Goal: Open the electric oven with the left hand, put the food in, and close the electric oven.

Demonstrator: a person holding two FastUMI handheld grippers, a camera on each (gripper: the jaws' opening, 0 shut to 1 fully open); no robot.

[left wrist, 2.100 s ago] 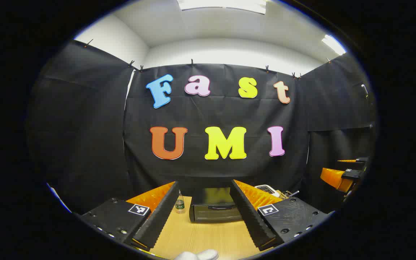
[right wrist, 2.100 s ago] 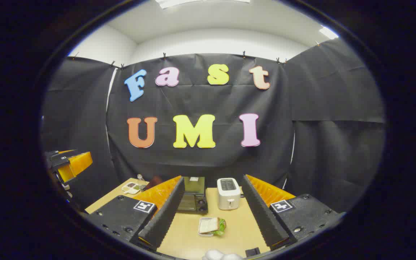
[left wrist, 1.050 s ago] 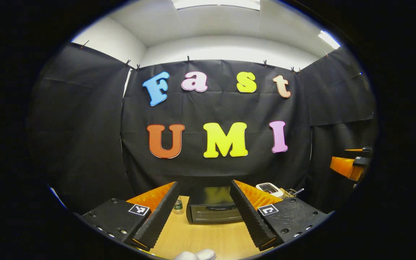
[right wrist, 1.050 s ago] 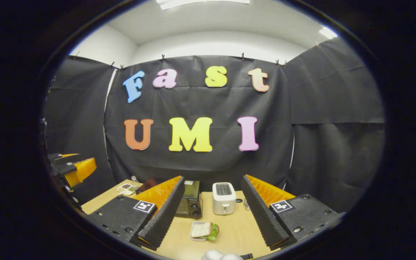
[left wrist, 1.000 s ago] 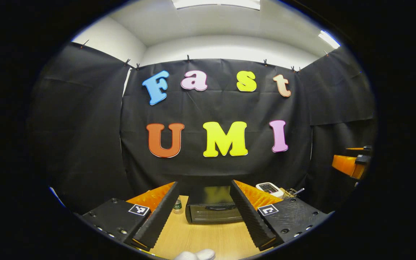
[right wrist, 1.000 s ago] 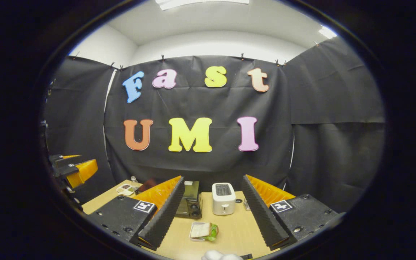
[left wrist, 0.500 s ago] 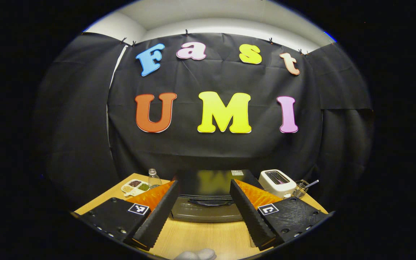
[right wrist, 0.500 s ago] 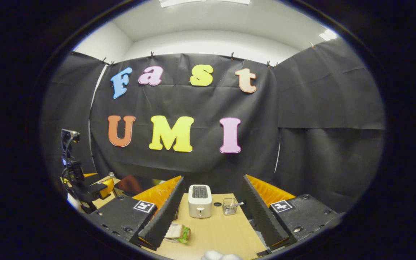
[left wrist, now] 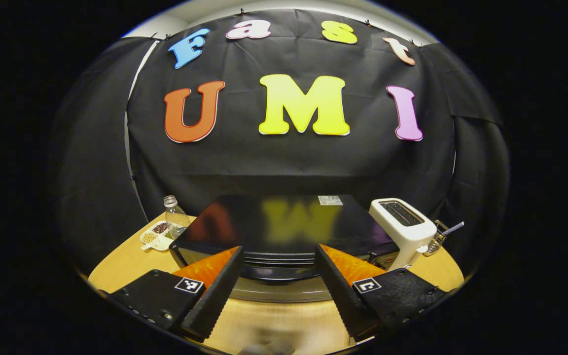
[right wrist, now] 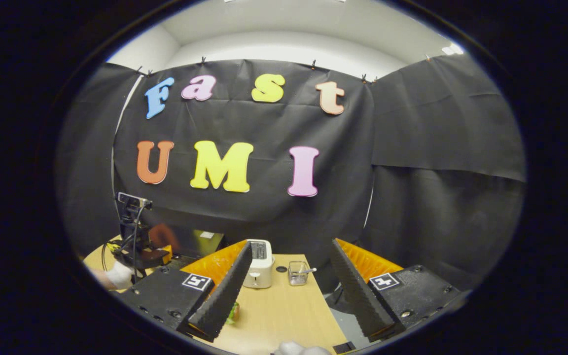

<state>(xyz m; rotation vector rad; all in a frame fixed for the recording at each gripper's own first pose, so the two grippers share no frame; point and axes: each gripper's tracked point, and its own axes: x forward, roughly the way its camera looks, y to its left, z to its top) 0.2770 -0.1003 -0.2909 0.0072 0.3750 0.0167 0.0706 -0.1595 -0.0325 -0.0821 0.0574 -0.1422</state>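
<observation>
We stand at a pale wooden table (left wrist: 116,264) set against black cloth walls, and over the last couple of seconds our left tool has travelled a long way in: the oven that sat small and far off now looms right at the fingertips.

Going from the left in the left gripper view, a small white divided dish of seeds (left wrist: 155,235) and a clear plastic bottle (left wrist: 174,217) sit at the table's far-left corner. Next comes the glossy black electric oven (left wrist: 284,224), its door shut and its dark curved handle (left wrist: 279,272) lying between the spread fingers of the left gripper (left wrist: 278,287), which pinch nothing yet. To the right stand a white two-slot toaster (left wrist: 402,229) and a small wire holder (left wrist: 439,236).

In the right gripper view the camera has swung rightward: the left gripper with a white-gloved hand (right wrist: 116,275) shows at far left by the oven, and the sandwich, earlier in plain sight, is now just a green and tan sliver (right wrist: 234,311) beside the near finger. The right gripper (right wrist: 291,296) hangs wide apart and empty over the table.

We judge the approach nearly done; closing on the handle and pulling the door down comes next, with the food untouched.
</observation>
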